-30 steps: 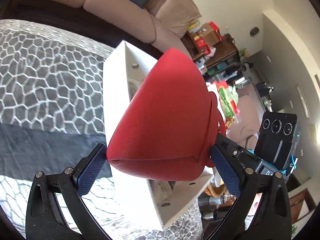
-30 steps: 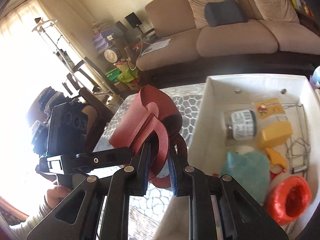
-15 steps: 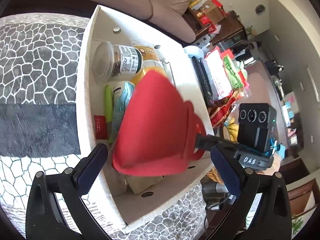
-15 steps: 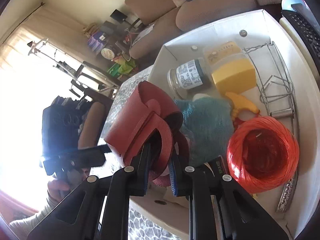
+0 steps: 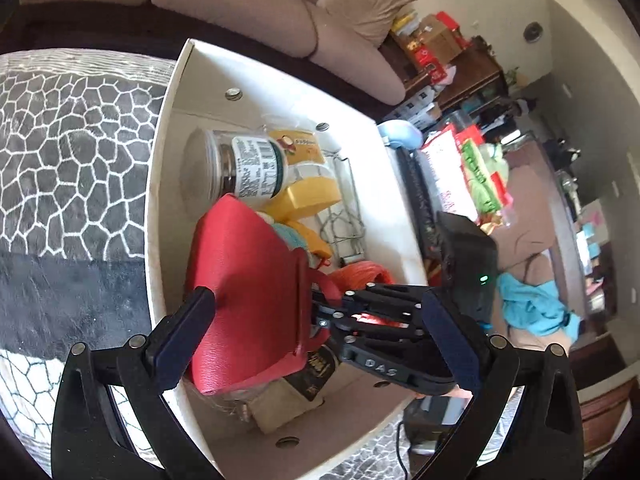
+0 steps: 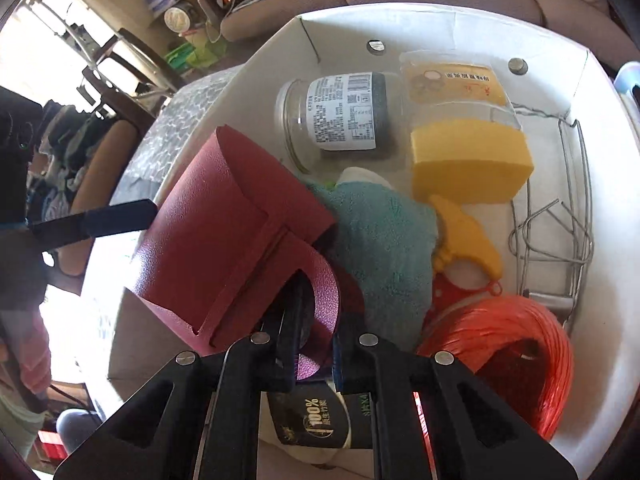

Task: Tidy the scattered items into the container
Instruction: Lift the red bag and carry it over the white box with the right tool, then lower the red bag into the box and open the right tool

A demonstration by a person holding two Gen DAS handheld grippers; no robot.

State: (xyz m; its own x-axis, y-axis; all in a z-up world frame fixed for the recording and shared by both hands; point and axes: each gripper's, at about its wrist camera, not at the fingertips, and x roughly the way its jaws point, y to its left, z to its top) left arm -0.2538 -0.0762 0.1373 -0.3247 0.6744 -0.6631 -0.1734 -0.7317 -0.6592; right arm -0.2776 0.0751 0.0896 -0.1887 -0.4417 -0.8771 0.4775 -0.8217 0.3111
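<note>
The right gripper (image 6: 316, 354) pinches the strap loop of the red leather pouch (image 6: 228, 256), now inside the white box (image 5: 256, 92). It looks light and floppy. The left gripper (image 5: 316, 332) stands spread, empty.

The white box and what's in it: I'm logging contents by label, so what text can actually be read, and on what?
"100%": dark packet beneath the right gripper.
"DAS": side of the right gripper's body.
Jar: label print and barcode too small to read.
Yellow card: red characters, blurred.
Nothing else legible in the white box.
</note>
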